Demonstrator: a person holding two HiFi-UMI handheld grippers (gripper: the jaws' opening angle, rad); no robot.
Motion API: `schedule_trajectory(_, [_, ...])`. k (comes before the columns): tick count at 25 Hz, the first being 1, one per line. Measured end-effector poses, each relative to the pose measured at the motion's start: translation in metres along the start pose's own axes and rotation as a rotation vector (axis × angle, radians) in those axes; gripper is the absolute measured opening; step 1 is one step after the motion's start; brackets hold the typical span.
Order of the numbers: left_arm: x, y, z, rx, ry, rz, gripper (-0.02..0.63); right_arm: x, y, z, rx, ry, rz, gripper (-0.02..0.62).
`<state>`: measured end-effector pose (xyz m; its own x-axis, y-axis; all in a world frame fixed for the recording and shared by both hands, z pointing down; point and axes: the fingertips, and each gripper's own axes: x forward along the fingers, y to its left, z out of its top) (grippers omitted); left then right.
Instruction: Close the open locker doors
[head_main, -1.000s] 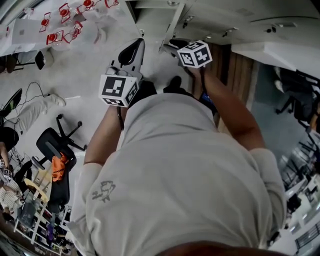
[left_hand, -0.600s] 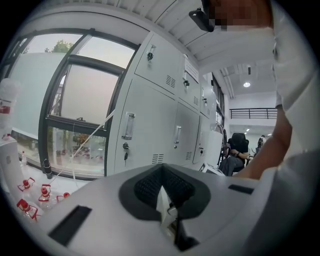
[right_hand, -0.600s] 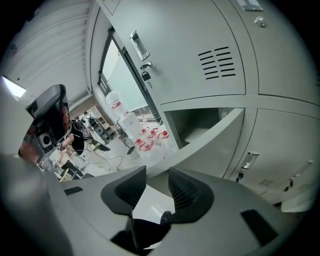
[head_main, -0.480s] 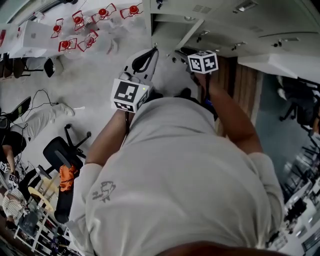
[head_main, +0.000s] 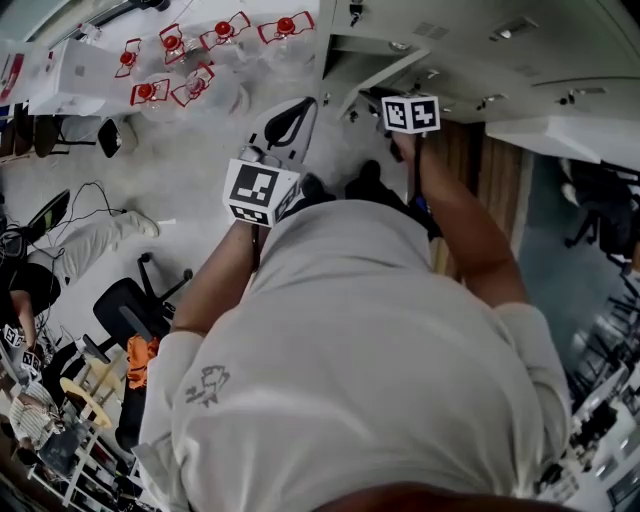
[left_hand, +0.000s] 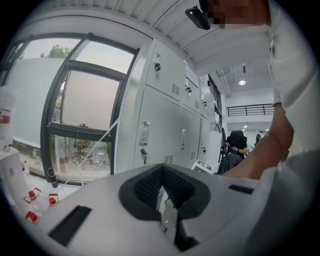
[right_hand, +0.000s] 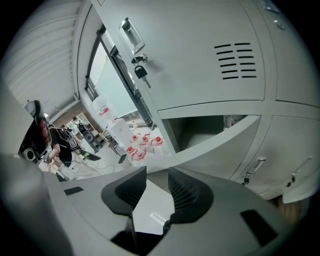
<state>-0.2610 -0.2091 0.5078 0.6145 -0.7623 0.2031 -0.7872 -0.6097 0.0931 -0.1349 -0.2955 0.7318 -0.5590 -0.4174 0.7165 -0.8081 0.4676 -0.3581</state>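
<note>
- Head view: a person in a pale grey shirt (head_main: 350, 350) holds both tongs toward a bank of light grey metal lockers (head_main: 480, 45). The left tongs (head_main: 290, 112) are just beside the right tongs (head_main: 372, 98). A grey locker door (head_main: 390, 72) stands open near the right ones. Small red-and-white objects (head_main: 200, 60) sit on the floor (head_main: 170, 150).
- Left gripper view: the left tongs (left_hand: 161, 172) are pressed together at their tips with nothing between. They face a row of closed lockers beside a large window (left_hand: 75, 115).
- Right gripper view: the right tongs (right_hand: 156, 175) are spread and empty. Beyond them the open door (right_hand: 220, 131) juts from a lower compartment (right_hand: 192, 135), under a closed door with a key (right_hand: 141, 73) in its lock.
</note>
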Motion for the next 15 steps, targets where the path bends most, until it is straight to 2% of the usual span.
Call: schedule_trajectory(15, [-0.032, 0.051, -0.013, -0.032, 0.034, 0.125, -0.005, 0.044, -0.009, 0.048, -0.04, 0.002, -0.015, 0.133])
